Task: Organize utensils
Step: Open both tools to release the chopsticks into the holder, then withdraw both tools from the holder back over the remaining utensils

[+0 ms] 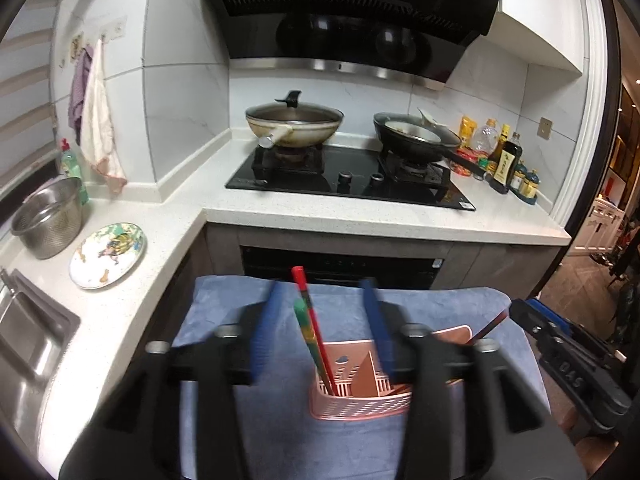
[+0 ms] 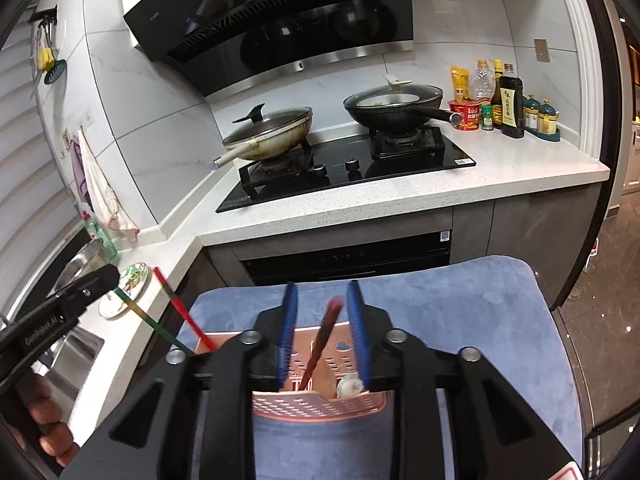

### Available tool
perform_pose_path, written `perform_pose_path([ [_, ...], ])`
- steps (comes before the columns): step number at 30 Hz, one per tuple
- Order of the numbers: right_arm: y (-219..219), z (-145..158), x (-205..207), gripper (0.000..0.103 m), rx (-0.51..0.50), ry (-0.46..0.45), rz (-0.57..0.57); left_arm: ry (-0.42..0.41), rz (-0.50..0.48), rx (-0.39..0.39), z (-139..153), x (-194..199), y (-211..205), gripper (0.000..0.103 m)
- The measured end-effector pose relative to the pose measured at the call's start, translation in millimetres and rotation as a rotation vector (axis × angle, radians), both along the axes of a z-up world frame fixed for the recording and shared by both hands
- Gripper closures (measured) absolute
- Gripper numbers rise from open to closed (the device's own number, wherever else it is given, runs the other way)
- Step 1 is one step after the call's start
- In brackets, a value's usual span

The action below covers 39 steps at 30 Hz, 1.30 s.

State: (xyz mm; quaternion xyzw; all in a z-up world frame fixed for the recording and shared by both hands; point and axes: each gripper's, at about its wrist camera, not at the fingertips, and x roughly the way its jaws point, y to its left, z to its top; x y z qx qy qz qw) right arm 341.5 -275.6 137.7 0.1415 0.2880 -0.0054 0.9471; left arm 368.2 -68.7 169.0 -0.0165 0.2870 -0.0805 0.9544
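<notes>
**Chopsticks standing in pink holder, both grippers loosened**

Chopsticks are sitting in the pink utensil holder (image 1: 360, 400), which is resting on the blue cloth (image 1: 224, 312) at lower centre of both frames. In the left wrist view the red-green chopsticks (image 1: 310, 320) are standing nearly upright, long axis running from the holder's left compartment up toward frame centre, tips down inside, tilting slightly left. The left gripper (image 1: 324, 332) is standing open around them, blue fingers (image 1: 266, 332) well clear on either side, not pressing. The right gripper's body (image 1: 568, 356) is showing at the right edge.

In the right wrist view a dark red chopstick (image 2: 322, 344) is leaning in the holder (image 2: 320, 404), top end pointing up-right, blurred. The right gripper (image 2: 322, 332) is parted, fingers (image 2: 288, 328) beside the stick, not clamping it. Only this view is showing a small white ceramic piece (image 2: 350, 386) in the right compartment, and the red-green pair (image 2: 176, 316) slanting toward upper left. The left gripper (image 2: 60, 312) and a hand (image 2: 44, 420) are sitting at left edge.
</notes>
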Motion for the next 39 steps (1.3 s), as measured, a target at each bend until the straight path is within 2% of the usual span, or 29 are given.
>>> perform_pose_path([
  [7, 6, 15, -33, 0.071, -0.006, -0.032, 0.014, -0.005, -0.002, 0.009, 7, -22, 3, 0.057],
  [10, 11, 19, -52, 0.066, 0.0, -0.045, 0.027, -0.013, 0.001, 0.021, 9, -35, 4, 0.054],
  [14, 16, 19, -77, 0.065, 0.007, -0.051, 0.041, -0.027, -0.003, 0.042, 11, -56, 5, 0.051],
  [27, 31, -11, -151, 0.065, 0.023, 0.008, 0.067, -0.015, 0.0, 0.053, -3, -122, 19, 0.051],
  [33, 35, -31, -181, 0.065, 0.033, 0.048, 0.068, 0.006, -0.004, 0.056, -17, -147, 25, 0.051],
  [39, 42, -53, -208, 0.065, 0.0, 0.091, 0.063, 0.049, -0.002, 0.048, -39, -166, 31, 0.051],
])
